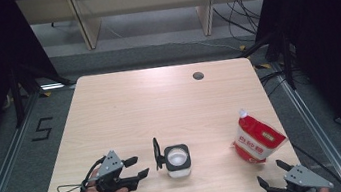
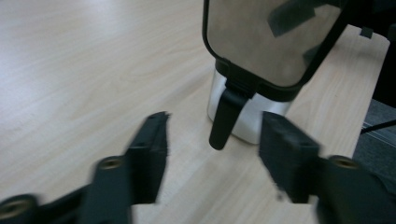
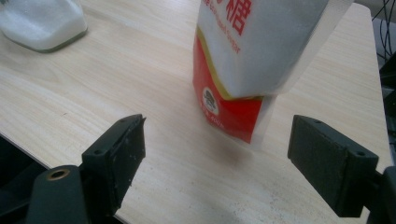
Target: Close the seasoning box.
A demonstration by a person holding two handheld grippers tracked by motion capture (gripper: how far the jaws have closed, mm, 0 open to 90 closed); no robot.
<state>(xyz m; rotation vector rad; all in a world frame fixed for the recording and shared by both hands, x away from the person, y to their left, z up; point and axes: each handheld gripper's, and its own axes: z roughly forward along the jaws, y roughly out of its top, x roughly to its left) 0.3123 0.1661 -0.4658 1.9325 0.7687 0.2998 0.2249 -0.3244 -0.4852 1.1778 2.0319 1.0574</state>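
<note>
Right now my left hand-held gripper sits at the lower left of the high view, jaws partly open with nothing between them, pointing right at the canister just beside it at lower centre of the table. Its flipped-up lid stands upright on my side, its black tab hanging down between my jaw tips, so the left is nearer. My right hand-held gripper waits wide open and empty before the sugar bag.
</note>
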